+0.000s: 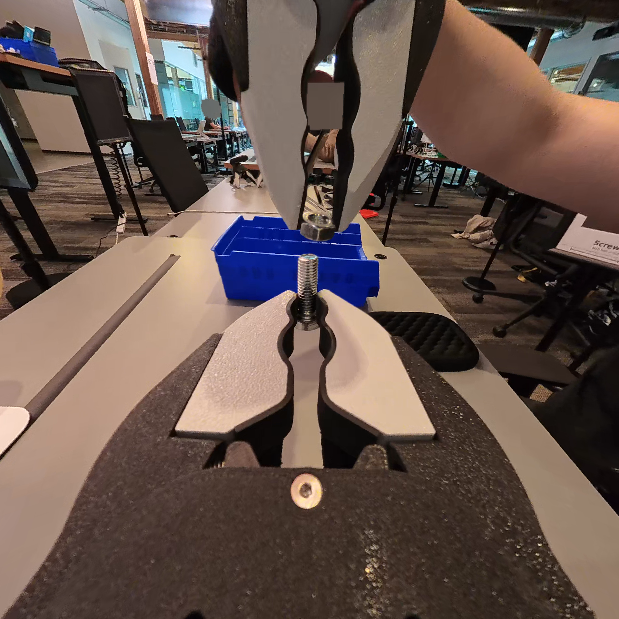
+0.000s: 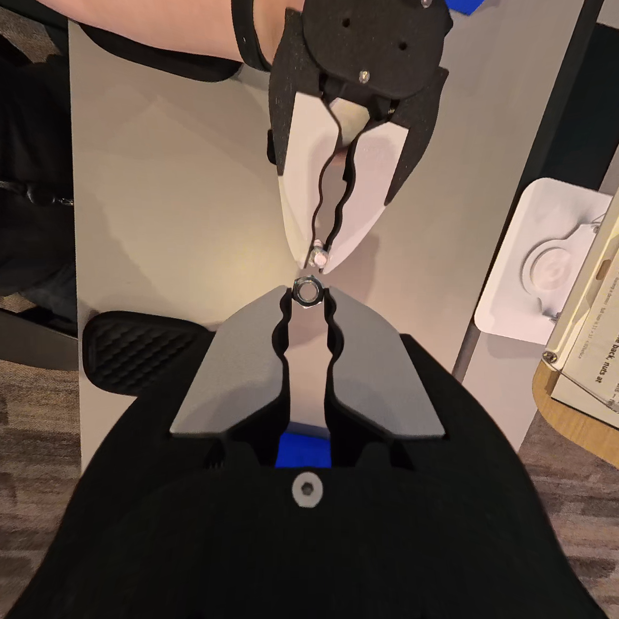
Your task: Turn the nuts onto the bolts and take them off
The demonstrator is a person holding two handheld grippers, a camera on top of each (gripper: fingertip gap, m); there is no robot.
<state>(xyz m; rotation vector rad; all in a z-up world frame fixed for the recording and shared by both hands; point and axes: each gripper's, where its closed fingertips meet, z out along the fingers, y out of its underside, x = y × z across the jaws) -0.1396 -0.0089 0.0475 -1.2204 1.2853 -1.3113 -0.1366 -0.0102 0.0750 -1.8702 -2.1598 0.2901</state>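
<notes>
Now the left gripper [image 1: 307, 294] clamps the bolt [image 1: 307, 281] upright at frame centre, threads up. Just above, apart from it, the right gripper [image 1: 317, 222] pinches the nut [image 1: 317, 227], hole facing down, before the blue bin [image 1: 294, 264].

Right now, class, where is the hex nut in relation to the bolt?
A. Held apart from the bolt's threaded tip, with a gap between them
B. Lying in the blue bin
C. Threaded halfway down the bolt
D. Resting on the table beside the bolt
A: the right gripper holds the hex nut clear of the upright bolt clamped in the left gripper, a gap showing between them.
</notes>
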